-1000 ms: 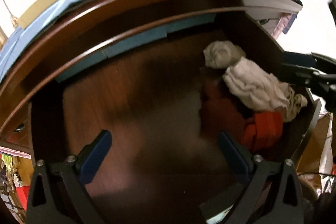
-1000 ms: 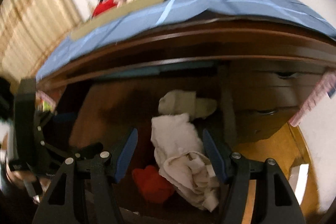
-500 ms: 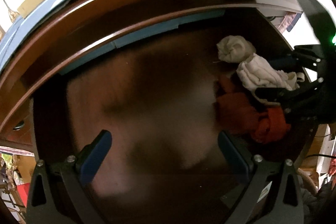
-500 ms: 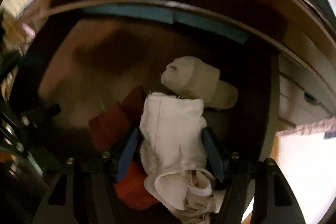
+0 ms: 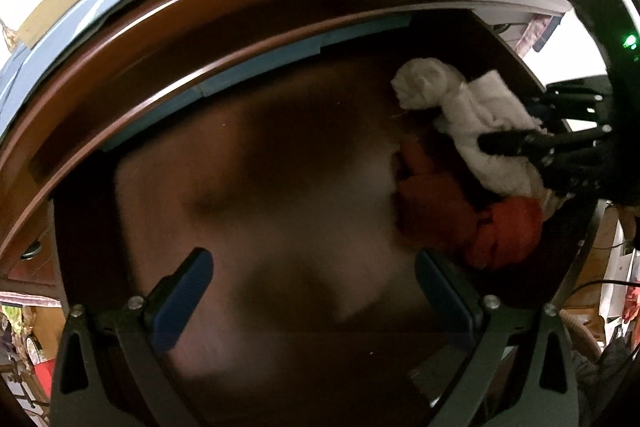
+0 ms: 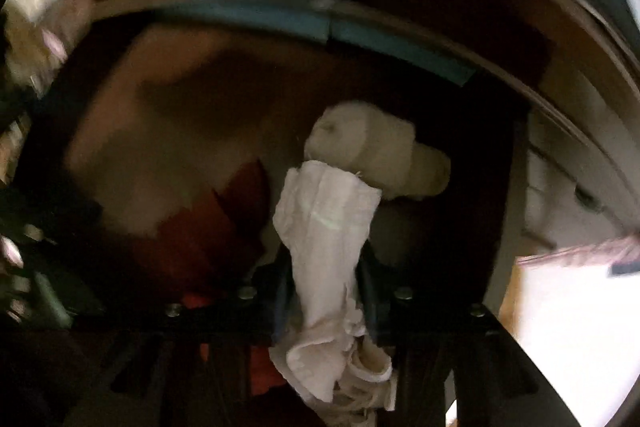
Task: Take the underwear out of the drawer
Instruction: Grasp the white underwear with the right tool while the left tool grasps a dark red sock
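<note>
Closed now since a half-second ago: right gripper (image 6: 325, 281), blue pads pinched on crumpled white cotton underwear (image 6: 326, 227) at right side of dark wooden drawer (image 5: 280, 187), beside rolled cream cloth (image 6: 372, 151) and red-orange garment (image 5: 500, 231). Left gripper (image 5: 314, 285) spread wide above bare drawer floor, holding nothing.

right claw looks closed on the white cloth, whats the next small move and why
Probably a short lift straight up and out. The right claw is pinched on the white crumpled cotton garment, which still sits low in the dark wooden drawer beside the red cloth. The left claw is open with nothing between its fingers.
</note>
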{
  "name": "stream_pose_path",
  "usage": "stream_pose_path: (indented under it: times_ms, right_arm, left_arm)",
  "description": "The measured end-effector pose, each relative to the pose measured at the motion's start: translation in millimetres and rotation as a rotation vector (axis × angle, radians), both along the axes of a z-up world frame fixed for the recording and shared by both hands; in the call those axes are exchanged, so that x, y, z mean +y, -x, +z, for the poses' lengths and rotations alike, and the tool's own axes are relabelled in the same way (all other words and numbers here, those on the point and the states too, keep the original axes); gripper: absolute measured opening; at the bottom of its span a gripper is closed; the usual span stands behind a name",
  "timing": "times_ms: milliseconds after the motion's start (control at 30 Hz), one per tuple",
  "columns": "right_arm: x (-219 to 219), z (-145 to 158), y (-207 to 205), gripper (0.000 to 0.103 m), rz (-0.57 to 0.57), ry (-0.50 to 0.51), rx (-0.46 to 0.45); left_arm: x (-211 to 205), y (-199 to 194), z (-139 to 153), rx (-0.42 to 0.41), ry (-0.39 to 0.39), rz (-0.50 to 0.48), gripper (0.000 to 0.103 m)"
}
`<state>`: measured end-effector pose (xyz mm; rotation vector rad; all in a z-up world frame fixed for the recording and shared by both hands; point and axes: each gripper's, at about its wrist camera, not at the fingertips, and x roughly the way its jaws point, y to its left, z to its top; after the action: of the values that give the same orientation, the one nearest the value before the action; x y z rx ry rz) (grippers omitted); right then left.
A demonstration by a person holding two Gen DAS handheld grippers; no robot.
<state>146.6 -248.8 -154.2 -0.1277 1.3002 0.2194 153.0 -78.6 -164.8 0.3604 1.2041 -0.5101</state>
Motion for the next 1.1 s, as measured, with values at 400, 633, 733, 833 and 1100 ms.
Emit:
stream_pose_path:
  times_ms: [400,633,733,833,1100]
  right_arm:
    - [-58.5,43.5,42.5,0.032,-0.298,-0.473,-0.242]
    - [-67.0,70.6,56.7,0.032,-0.312,-0.487,-0.363]
    - [-72.0,70.1,58.1,0.032,-0.336,-0.510,-0.381]
    - [-83.7,75.7,63.4,0.032,-0.354,-0.546,-0.383]
    - [-93.4,77.4,77.6,0.032,-0.369,-0.569,-0.390]
  left_arm:
    - [-53.4,-9.4,-11.3,0.080,-0.005,-0.113,0.095]
    - [-87.9,-18.9,-37.4,0.185,-0.037,-0.168,0.086]
    - [-97.1,-26.2,-45.6,0.200,-0.075,-0.164,0.085]
    - [-99.2,-34.0,-55.8,0.239,-0.119,-0.139,0.086]
    - [-105.8,-31.2,-55.8,0.237,-0.138,-0.169,0.081]
